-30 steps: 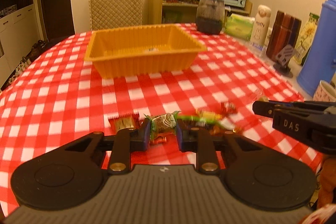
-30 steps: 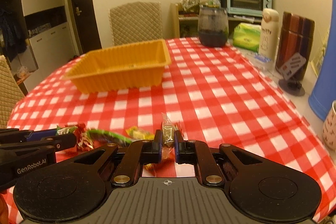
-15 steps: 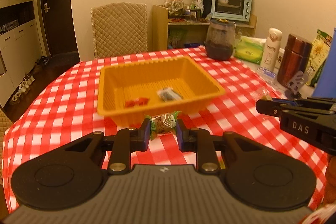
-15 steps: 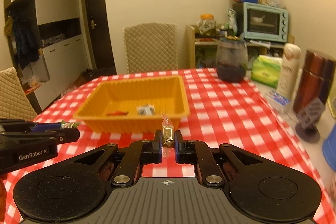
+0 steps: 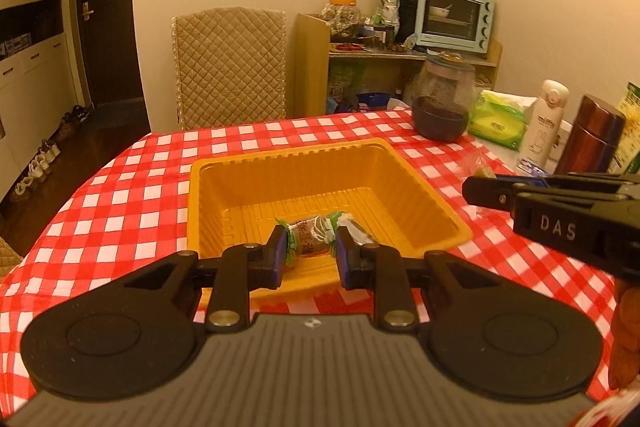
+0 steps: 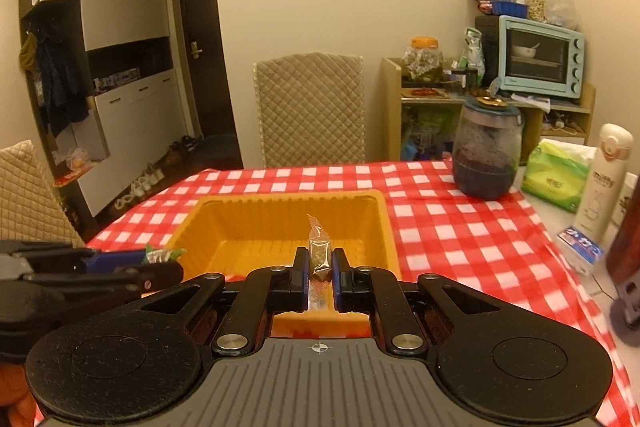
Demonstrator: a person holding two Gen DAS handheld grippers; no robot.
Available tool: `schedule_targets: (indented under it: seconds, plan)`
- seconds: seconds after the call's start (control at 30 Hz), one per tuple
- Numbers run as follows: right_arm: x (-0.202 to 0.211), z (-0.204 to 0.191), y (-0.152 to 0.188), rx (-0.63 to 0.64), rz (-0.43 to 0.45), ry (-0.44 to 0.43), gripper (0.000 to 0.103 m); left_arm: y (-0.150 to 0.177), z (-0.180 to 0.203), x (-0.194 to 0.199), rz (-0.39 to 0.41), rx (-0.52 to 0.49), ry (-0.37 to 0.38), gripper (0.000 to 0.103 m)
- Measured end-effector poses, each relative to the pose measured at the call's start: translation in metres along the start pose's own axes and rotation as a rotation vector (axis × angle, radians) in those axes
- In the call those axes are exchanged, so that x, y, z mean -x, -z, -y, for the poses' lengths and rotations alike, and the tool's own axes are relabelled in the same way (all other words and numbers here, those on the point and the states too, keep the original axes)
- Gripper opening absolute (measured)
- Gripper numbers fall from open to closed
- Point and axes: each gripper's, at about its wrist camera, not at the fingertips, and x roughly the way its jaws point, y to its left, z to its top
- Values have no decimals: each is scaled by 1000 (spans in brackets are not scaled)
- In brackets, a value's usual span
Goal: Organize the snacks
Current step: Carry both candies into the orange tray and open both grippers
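L gripper [image 5: 311, 254] pinches the green-wrapped snack [image 5: 311, 235] crosswise above the orange tray [image 5: 424, 187], near edge at 6 o'clock, ready to drop. R gripper [image 6: 320, 277] pinches the clear-wrapped snack [image 6: 319, 251] upright, tray at 12 o'clock.

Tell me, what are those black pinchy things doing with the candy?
A person is tidying snacks with a gripper in each hand. The left gripper is shut on a green-ended wrapped candy, and the right gripper is shut on a small clear-wrapped brown candy. Both are held above the orange ribbed plastic tray, which sits on the red-and-white checked tablecloth. Neither candy has been dropped in yet.
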Motion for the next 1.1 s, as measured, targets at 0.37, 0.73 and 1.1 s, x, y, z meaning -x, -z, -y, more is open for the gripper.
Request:
schedule_targets:
  seconds: [0.37,0.73,1.1]
  plan:
    - [-56,5,-16,-43,-61,-39,11,-13,-33,-39,-31,79,-17,23]
    - [-86,6,-15,-72,-110,-90,11,-15,-48,-66,-76,122,-9,24]
    - [-91,5,-12,-96,-127,-113,11,-16,-59,-64,-69,142,-33,41]
